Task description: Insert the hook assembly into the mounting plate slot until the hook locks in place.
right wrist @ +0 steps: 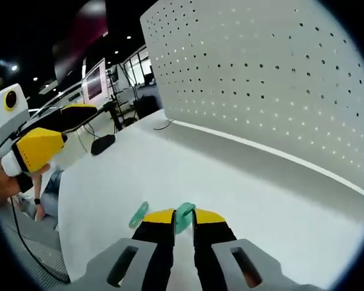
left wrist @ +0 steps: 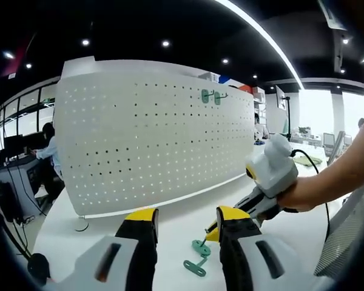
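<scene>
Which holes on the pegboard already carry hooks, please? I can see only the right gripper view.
Observer: In the left gripper view, two teal hooks hang side by side near the upper right of the pegboard.
Operator: Thank you. Where does my gripper's cable run?
Observer: A black cable arcs from behind the right gripper and drops past the person's forearm, off the table.
</scene>
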